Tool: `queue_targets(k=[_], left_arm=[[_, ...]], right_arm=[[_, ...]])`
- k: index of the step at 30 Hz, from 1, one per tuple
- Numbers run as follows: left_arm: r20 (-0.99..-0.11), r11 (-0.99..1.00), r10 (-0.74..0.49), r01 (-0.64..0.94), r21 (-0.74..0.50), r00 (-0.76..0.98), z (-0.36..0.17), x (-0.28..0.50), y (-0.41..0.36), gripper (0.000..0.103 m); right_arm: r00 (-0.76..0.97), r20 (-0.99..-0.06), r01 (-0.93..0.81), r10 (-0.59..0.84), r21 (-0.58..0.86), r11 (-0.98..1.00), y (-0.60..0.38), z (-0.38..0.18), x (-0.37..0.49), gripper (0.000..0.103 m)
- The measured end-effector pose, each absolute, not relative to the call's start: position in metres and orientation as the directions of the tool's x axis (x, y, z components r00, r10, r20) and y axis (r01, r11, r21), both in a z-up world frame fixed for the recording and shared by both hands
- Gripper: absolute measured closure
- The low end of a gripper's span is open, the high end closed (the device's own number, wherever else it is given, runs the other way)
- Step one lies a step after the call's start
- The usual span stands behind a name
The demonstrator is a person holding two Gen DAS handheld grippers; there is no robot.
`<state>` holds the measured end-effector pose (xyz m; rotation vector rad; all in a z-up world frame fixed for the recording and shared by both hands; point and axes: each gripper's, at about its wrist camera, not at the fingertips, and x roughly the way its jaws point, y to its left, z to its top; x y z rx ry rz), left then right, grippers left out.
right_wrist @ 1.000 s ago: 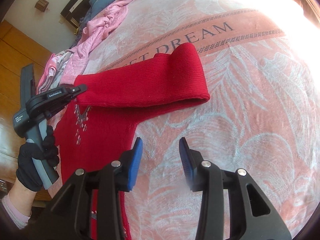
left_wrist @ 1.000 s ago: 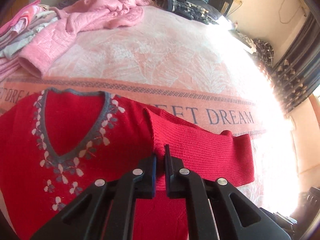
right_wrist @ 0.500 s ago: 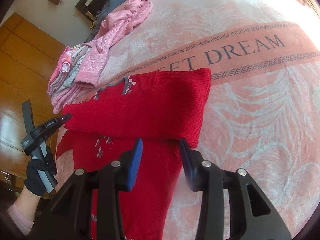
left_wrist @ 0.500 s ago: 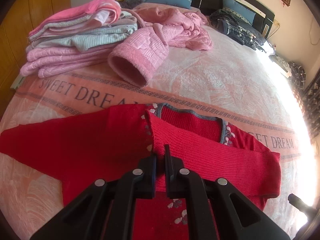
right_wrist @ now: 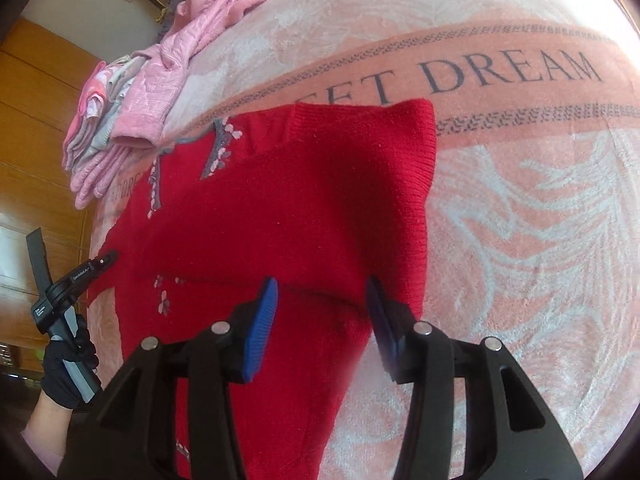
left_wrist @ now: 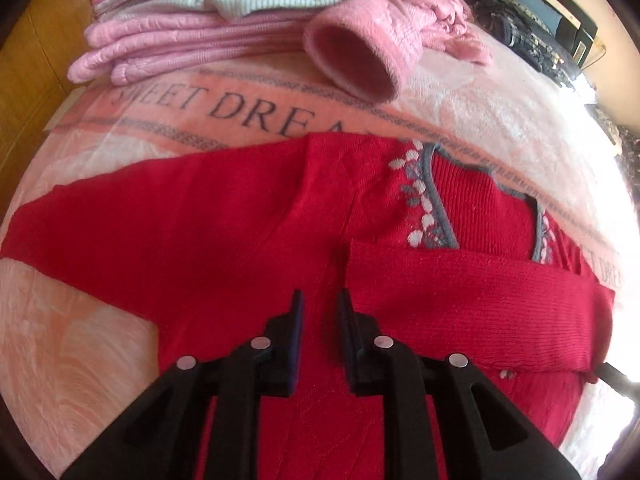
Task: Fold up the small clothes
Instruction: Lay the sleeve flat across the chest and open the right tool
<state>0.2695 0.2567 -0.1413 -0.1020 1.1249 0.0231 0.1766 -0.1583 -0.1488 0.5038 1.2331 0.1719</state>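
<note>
A red knitted sweater [left_wrist: 240, 240] with a grey V-neck trim lies flat on the bed. One sleeve [left_wrist: 460, 300] is folded across its chest, and the other sleeve [left_wrist: 100, 224] stretches out to the left. My left gripper [left_wrist: 320, 304] hovers just left of the folded sleeve's cuff, its fingers slightly open with nothing between them. In the right wrist view the sweater [right_wrist: 280, 200] fills the middle. My right gripper [right_wrist: 320, 292] stands open above the lower edge of the folded sleeve, not touching it. A black-gloved hand [right_wrist: 64, 372] holds the left gripper [right_wrist: 108, 257] at the sweater's far side.
A stack of folded pink and pale clothes [left_wrist: 192, 32] sits at the back left, with a pink jacket cuff [left_wrist: 360, 52] beside it. The pink "SWEET DREAM" blanket [left_wrist: 200, 112] covers the bed. Dark clothes [left_wrist: 520, 28] lie far back. A wooden wall [right_wrist: 36, 120] borders the bed.
My left gripper carried the sleeve cuff across the sweater's chest, laid it down and opened off it. My right gripper, still open, moved in over the sweater's folded edge.
</note>
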Motion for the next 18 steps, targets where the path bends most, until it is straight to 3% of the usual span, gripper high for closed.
queue_targets(k=[2,4,12,18], left_arm=[[-0.894,0.997,-0.057,-0.026,-0.077,0.444,-0.132,0.27,0.244,0.074],[-0.896,0.996,-0.084,0.005,-0.092,0.436,-0.133,0.274,0.228,0.07],[-0.935,0.997,-0.071,0.042,-0.06,0.348,-0.194,0.285,0.188,0.069],[-0.928,0.991,-0.129,0.003,-0.136,0.351,-0.175,0.278,0.21,0.069]], right_arm=[[0.356,-0.855,0.119,0.378,0.443,0.889,-0.151,-0.136,0.18,0.048],[0.359,-0.856,0.112,0.372,0.436,0.893,-0.144,-0.134,0.186,0.048],[0.27,-0.908,0.196,0.321,0.378,0.905,-0.129,-0.182,0.197,0.049],[0.304,-0.905,0.15,0.297,0.353,0.924,-0.115,-0.167,0.191,0.046]])
